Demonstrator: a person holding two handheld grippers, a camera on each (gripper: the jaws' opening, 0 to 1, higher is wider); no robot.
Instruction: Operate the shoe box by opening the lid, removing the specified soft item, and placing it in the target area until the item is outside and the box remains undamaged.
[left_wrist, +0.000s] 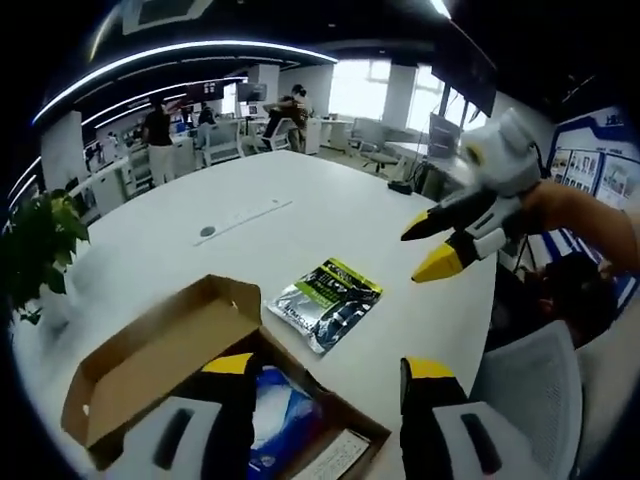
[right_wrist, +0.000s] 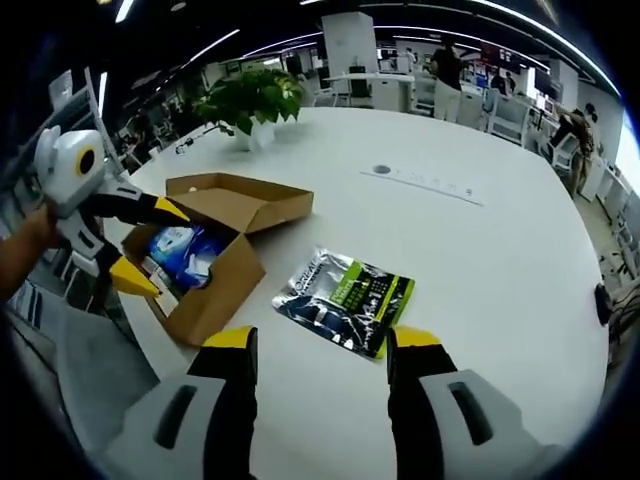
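- The shoe box (right_wrist: 205, 265) sits near the tabletop (right_wrist: 480, 270) edge with its lid (right_wrist: 240, 200) already folded back — inside you can see a blue, crinkly soft item (right_wrist: 185, 250), which looks like a plastic-wrapped bundle.
- A flat green-and-silver pouch (right_wrist: 345, 290) lies on the tabletop just beside the box, outside it; it looks light, limp and slick, so pinch it at an edge if you handle it.
- The blue item should be light and yielding; take it by a raised fold near its top rather than pressing down, because the cardboard walls are thin and will crease.
- Your left hand-held gripper (right_wrist: 140, 245) hovers at the box's open mouth with jaws apart, holding nothing.
- Your right hand-held gripper (left_wrist: 435, 245) hangs above the tabletop beyond the pouch, jaws also parted and empty.
- A potted plant (right_wrist: 250, 100) stands well apart at the far edge, and a chair (left_wrist: 530, 385) sits by the near side — neither blocks the path.
- People work at desks in the background, well away.
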